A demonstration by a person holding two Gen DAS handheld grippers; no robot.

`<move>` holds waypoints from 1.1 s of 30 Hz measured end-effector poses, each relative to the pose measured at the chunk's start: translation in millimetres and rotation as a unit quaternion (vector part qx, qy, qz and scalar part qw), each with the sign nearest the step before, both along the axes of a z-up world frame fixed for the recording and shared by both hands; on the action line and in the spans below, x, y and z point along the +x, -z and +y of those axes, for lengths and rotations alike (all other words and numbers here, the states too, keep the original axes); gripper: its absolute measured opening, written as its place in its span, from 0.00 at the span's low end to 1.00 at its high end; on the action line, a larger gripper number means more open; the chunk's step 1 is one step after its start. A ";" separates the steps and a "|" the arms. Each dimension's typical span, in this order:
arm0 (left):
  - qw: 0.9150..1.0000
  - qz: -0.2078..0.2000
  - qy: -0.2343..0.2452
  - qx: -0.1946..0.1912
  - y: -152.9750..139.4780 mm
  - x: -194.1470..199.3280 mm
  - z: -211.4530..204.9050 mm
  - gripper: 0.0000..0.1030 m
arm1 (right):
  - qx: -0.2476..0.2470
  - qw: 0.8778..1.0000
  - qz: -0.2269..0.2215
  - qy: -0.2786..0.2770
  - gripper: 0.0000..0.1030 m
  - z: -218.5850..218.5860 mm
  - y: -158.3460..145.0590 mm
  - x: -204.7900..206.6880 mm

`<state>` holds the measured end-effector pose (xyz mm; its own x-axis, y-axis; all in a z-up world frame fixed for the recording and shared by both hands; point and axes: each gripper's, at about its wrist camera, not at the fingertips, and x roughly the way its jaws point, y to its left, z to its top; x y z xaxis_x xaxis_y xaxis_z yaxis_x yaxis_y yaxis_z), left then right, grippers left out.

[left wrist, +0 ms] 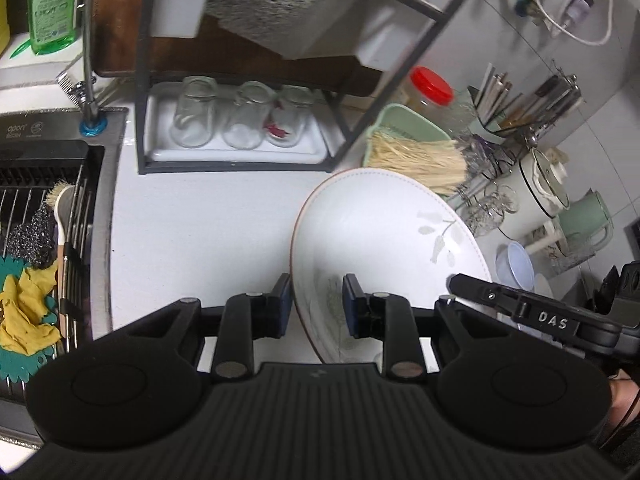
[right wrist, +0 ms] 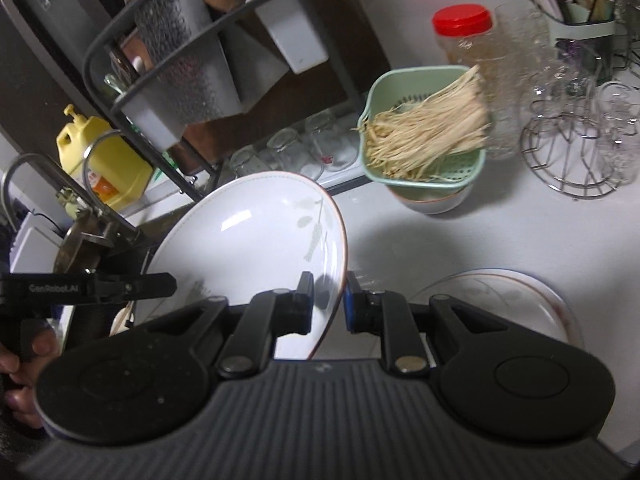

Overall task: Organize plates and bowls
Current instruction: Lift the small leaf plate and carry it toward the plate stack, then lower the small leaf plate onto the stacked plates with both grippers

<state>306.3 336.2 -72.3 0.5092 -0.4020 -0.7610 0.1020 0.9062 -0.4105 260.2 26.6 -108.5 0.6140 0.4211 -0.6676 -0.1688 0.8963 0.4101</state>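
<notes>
A white plate with a leaf pattern and a brown rim (left wrist: 380, 224) is held tilted above the counter between both grippers. My left gripper (left wrist: 316, 304) straddles its left rim, jaws on either side. My right gripper (right wrist: 329, 304) straddles the opposite rim of the same plate (right wrist: 248, 240). The right gripper's finger shows in the left wrist view (left wrist: 516, 304), and the left gripper's shows in the right wrist view (right wrist: 100, 284). A second patterned plate (right wrist: 520, 292) lies flat on the counter at the lower right. A white bowl (right wrist: 432, 200) sits under the green colander.
A green colander of bean sprouts (right wrist: 424, 140) stands behind the plate. A black rack (left wrist: 240, 128) holds several upturned glasses. The sink with a drain rack (left wrist: 44, 216) is at the left. A red-lidded jar (right wrist: 464, 40), a wire glass stand (right wrist: 576, 148) and a utensil holder (left wrist: 520, 108) stand at the right.
</notes>
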 end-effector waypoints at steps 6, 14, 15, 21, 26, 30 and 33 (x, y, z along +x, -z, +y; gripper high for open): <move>1.000 0.002 -0.007 -0.001 4.8 -10.6 -31.1 0.28 | -0.001 1.000 -0.015 -0.005 0.18 -28.7 -1.6 -16.2; 1.000 0.020 -0.014 -0.006 26.8 -20.2 -80.9 0.28 | 0.000 1.000 -0.006 -0.004 0.18 -75.6 17.0 -26.2; 1.000 0.021 -0.015 -0.001 30.4 -21.6 -88.2 0.28 | -0.002 1.000 -0.006 -0.006 0.18 -81.0 19.7 -27.4; 0.998 0.053 -0.027 0.013 57.7 -25.9 -127.1 0.28 | -0.014 1.000 0.018 -0.008 0.18 -110.4 43.8 -32.0; 0.996 0.079 -0.035 0.027 83.5 -25.1 -144.5 0.28 | -0.004 0.999 0.037 -0.013 0.18 -127.8 67.0 -31.9; 0.994 0.091 -0.037 0.050 95.6 -22.1 -156.1 0.28 | -0.002 0.999 0.046 -0.020 0.18 -133.1 79.7 -29.4; 0.993 0.090 -0.043 0.060 99.4 -21.8 -163.2 0.28 | -0.005 0.999 0.043 -0.027 0.18 -136.1 83.0 -26.4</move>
